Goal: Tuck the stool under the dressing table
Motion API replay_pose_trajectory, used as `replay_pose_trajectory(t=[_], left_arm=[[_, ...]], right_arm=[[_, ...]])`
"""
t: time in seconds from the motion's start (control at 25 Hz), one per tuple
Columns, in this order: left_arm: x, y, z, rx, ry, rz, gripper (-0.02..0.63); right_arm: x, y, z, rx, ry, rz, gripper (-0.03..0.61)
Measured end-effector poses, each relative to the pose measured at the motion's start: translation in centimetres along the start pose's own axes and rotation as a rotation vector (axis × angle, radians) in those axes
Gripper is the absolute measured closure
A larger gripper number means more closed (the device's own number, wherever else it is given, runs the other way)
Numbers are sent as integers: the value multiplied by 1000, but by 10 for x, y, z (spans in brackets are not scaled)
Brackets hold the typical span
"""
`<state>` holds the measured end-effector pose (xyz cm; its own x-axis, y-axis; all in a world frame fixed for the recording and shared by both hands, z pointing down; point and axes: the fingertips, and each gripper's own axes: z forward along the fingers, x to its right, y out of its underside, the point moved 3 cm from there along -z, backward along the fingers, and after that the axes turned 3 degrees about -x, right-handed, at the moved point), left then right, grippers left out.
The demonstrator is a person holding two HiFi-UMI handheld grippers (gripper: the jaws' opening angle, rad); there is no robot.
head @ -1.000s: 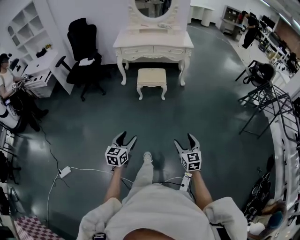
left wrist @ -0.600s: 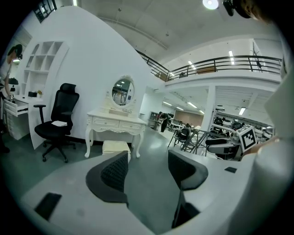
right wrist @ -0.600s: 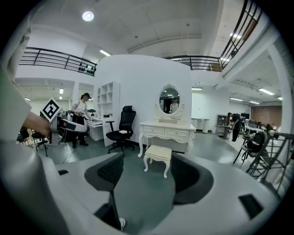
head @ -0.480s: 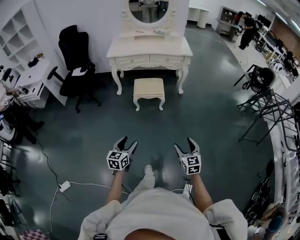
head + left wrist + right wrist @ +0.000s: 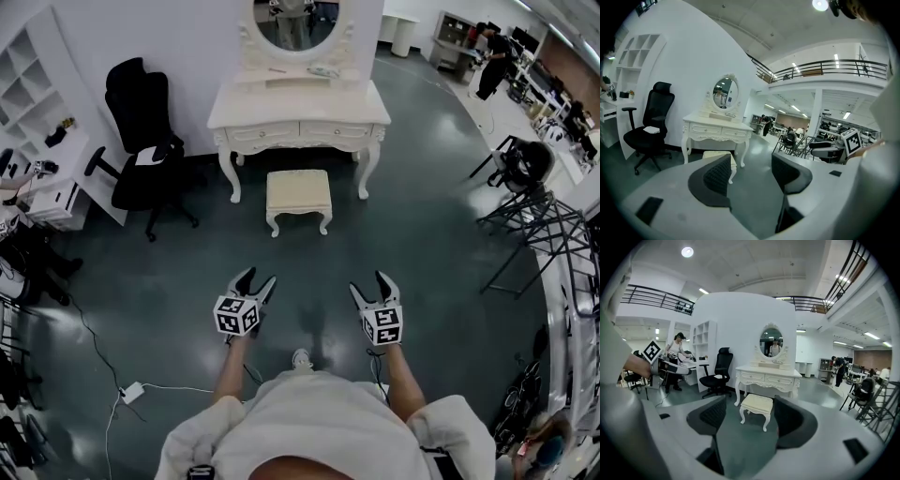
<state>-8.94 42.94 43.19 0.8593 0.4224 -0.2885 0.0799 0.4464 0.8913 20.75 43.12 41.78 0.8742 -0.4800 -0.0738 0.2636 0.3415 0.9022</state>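
Two tools, the left tool (image 5: 258, 278) and the right tool (image 5: 368, 285), are held side by side above the grey floor (image 5: 431, 244), each with jaws spread wide and nothing between them. Well ahead of both, the cream stool (image 5: 299, 191) stands on the floor just in front of the white dressing table (image 5: 298, 101), not under it, with a black office chair (image 5: 139, 131) off to the left.

Dark, glossy floor (image 5: 412, 244) all round. On it the cream stool (image 5: 299, 192) stands on its four legs just in front of the white dressing table (image 5: 298, 103). A black office chair (image 5: 141, 141) sits left of the table, a white cable with its adapter (image 5: 132, 392) trails at lower left, and a dark folding rack (image 5: 539, 225) stands on the right.
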Motion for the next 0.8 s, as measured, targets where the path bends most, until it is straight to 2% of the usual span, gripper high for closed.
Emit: replay_pose_trajectory(t=[0.28,0.8], left_arm=[[-33,-23,28,1,19,3,362],[-44,-28,47,-13,37,12,362]], right_arm=[[6,-21,39,0,19,-9,276],[12,-18,63,-20,25,-14,284]])
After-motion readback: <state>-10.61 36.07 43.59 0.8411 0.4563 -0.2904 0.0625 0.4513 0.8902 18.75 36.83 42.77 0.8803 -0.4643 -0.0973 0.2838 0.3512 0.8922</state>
